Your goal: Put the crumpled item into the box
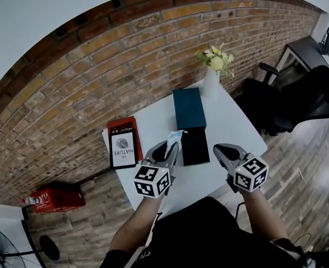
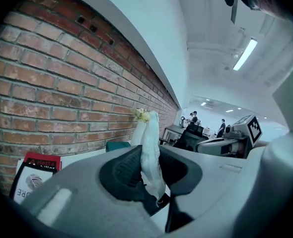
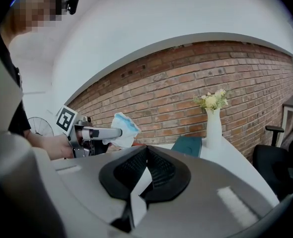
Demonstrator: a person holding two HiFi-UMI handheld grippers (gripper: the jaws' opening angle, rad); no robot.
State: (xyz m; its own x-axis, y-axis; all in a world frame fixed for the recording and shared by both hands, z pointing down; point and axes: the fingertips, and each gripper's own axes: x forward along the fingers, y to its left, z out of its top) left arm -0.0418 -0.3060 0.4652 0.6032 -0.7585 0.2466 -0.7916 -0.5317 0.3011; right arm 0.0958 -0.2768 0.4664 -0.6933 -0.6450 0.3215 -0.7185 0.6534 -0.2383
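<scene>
1. While my left gripper pinches the crumpled item just left of the box, my right gripper sits closed and empty right of it.
2. Vase behind box; book left.
3. White table; brick wall.

Two grey handheld tools over the white table: the left gripper and right gripper, each tapering from a white cube of black square markers, with ribbed black pads. The person wears a black top.
</scene>
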